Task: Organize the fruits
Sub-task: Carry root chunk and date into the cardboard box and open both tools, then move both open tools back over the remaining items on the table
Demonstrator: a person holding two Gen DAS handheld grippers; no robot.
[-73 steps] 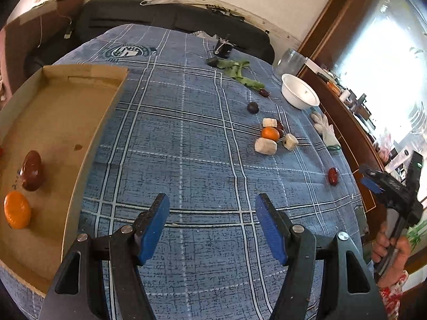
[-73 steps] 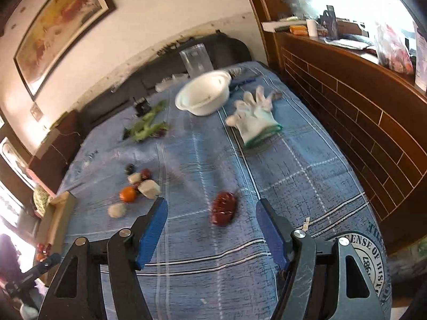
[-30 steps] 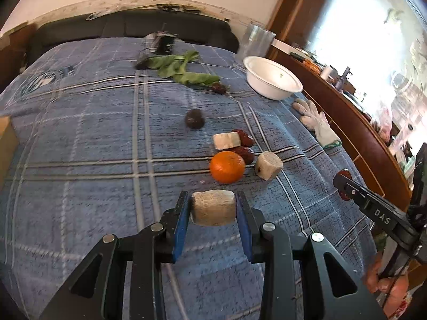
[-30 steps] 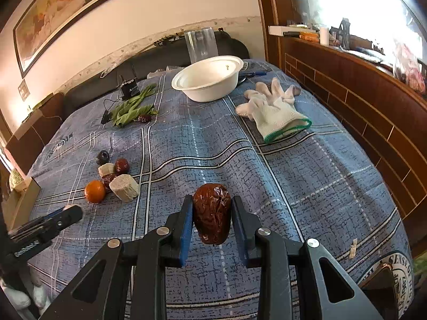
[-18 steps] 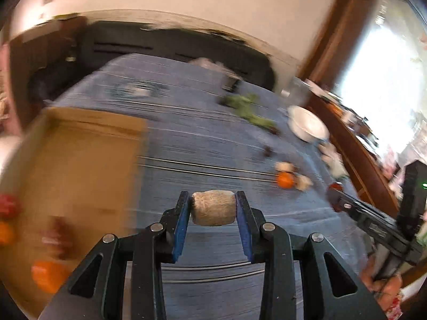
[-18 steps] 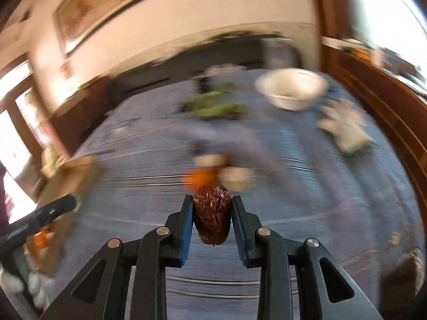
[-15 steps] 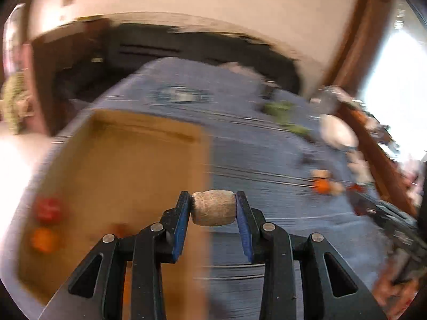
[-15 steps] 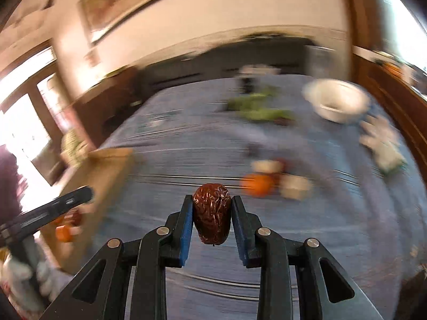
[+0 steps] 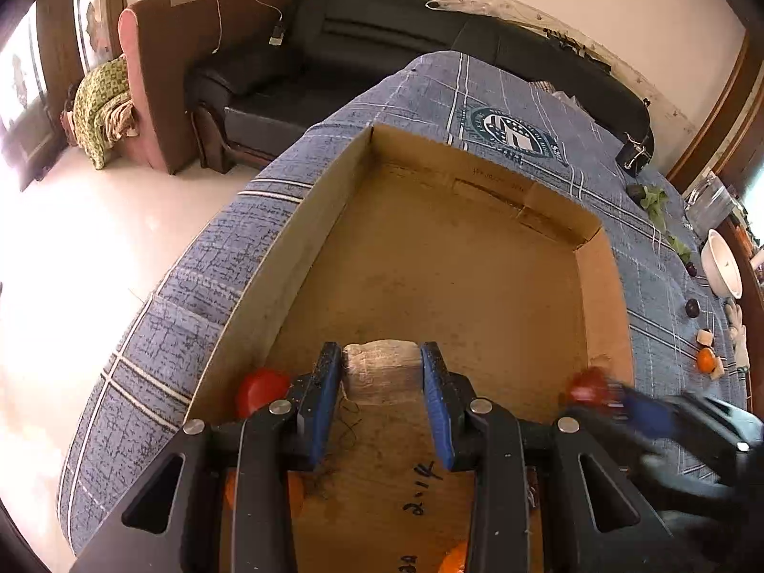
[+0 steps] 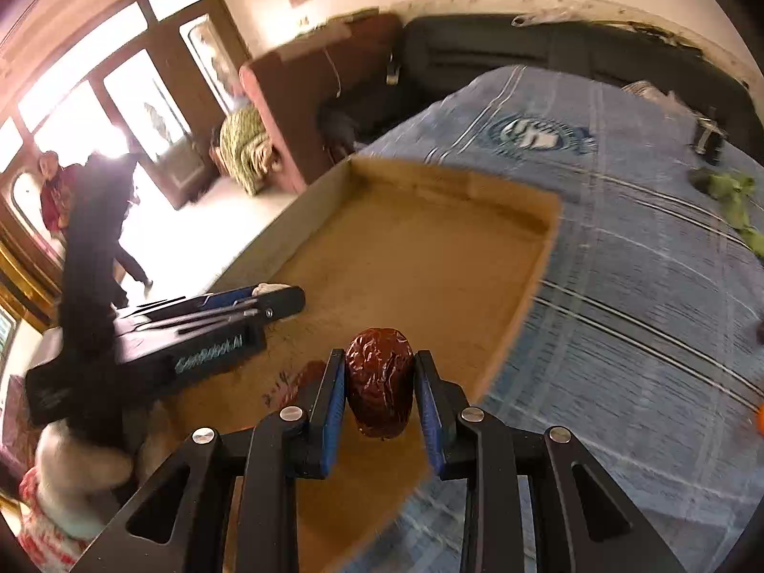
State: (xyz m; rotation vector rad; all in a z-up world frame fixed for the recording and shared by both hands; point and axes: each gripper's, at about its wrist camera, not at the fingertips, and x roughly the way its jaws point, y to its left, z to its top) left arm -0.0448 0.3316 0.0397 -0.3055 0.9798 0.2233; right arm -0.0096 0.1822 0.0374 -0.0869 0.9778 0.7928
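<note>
My left gripper [image 9: 382, 379] is shut on a pale beige chunk of fruit [image 9: 381, 372] and hangs over the near part of the cardboard box [image 9: 444, 267]. A red fruit [image 9: 260, 389] and parts of orange ones lie in the box, partly hidden by the fingers. From the right, my right gripper [image 9: 616, 394] comes in blurred with a red thing at its tip. In the right wrist view my right gripper [image 10: 379, 382] is shut on a wrinkled dark red date [image 10: 379, 379] above the box's near right corner [image 10: 506, 334]. The left gripper [image 10: 267, 301] shows at the left there.
The box sits on a table with a blue checked cloth [image 9: 668, 296]. Far along it lie an orange [image 9: 705, 359], pale chunks, dark fruits, green leaves [image 9: 655, 200] and a white bowl [image 9: 723, 265]. A black sofa [image 9: 382, 47] stands behind; a person [image 10: 50, 191] stands by the doorway.
Both grippers have swung left from the fruit pile to the cardboard box, each still carrying its piece. The box now fills both views.
</note>
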